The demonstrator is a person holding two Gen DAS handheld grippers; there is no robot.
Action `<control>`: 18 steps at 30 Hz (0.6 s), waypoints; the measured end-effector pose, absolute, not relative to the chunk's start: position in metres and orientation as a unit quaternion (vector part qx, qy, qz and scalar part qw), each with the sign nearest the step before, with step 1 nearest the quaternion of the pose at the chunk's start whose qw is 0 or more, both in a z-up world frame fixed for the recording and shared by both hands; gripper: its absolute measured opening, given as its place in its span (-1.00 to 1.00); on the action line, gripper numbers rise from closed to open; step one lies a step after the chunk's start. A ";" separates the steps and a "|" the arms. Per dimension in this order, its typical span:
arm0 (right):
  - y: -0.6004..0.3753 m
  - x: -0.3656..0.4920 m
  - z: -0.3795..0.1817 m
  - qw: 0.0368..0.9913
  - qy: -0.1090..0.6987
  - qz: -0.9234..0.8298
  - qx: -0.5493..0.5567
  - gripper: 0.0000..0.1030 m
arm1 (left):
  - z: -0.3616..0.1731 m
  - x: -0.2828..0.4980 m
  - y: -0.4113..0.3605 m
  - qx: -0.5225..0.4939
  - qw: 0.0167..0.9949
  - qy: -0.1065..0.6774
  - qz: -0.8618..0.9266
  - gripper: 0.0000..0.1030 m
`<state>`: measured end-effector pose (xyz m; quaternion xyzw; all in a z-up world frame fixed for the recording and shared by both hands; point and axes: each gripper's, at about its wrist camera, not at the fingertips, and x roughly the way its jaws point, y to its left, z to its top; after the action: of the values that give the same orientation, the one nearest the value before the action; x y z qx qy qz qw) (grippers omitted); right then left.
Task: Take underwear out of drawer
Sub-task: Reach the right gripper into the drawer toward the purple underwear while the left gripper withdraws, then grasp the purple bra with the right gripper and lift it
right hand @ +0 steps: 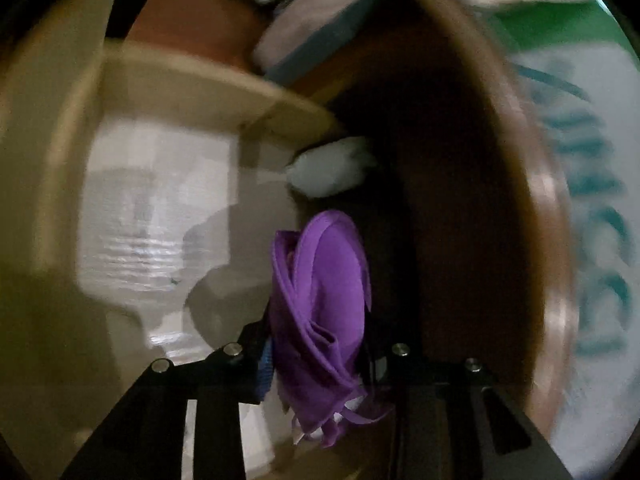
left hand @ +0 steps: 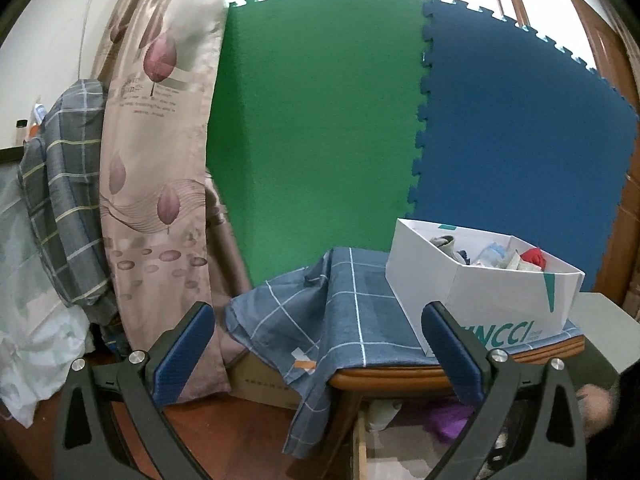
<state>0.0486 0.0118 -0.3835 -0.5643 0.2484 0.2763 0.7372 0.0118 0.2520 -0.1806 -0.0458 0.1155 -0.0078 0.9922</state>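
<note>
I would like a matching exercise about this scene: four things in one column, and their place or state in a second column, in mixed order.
Things:
1. purple folded underwear
2. white cardboard box with green letters
3. left tool
4. grey checked cloth

Place or state:
A. wide open, holding nothing
B. draped over the wooden table edge
C. clamped in the right tool
D. standing on the table, small clothes inside

Pairs: 1-C, 2-D, 3-A, 4-B
</note>
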 end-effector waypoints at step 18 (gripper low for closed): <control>-0.028 -0.059 -0.266 0.830 0.221 0.262 -0.439 -0.35 | -0.188 0.020 0.234 -0.026 0.991 0.130 -0.005 0.99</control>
<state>-0.0593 -0.0281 -0.2658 -0.4393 0.2208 0.2624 0.8303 0.0196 0.2342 -0.1879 -0.0256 0.1299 -0.0050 0.9912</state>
